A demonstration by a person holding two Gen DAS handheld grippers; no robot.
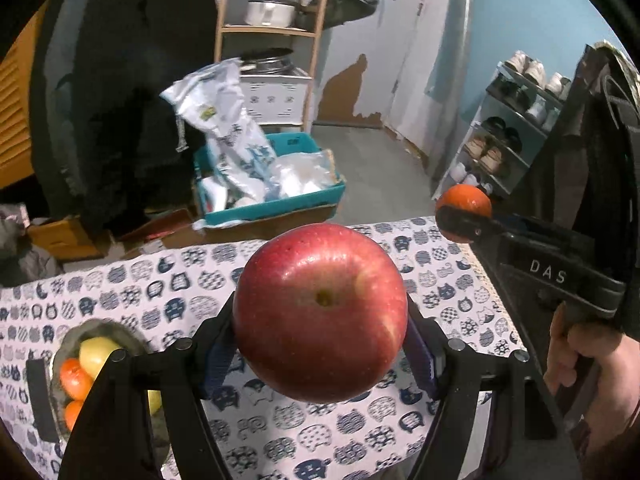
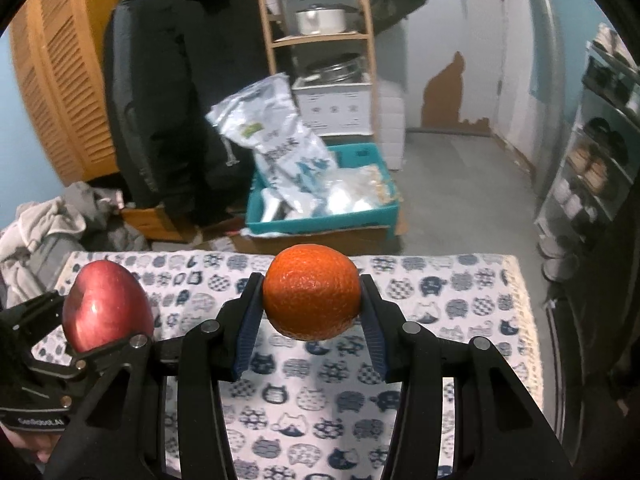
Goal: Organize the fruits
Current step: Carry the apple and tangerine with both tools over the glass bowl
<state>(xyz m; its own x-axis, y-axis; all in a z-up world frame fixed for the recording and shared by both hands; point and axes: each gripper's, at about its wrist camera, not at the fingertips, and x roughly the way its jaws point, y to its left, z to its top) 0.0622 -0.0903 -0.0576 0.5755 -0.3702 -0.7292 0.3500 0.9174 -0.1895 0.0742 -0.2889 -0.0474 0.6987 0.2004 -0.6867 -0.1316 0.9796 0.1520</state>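
We see the left claw (image 1: pixel 320 344) clamped on a red apple (image 1: pixel 320 312), held above the table (image 1: pixel 280 436) with its cat-print cloth. At ten o'clock from the apple's lower edge, a bowl (image 1: pixel 105 327) on the table holds yellow and orange fruit. The right claw (image 2: pixel 312 312) grips an orange (image 2: pixel 312 292) between its blue pads (image 2: pixel 246 336), also raised over the table.

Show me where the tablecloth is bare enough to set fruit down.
Bare cat-print tablecloth runs from below the round orange mandarin to the fringed right edge. Crowded at left: the grey bowl of yellow and orange fruit, and the shiny red apple held above the cloth.
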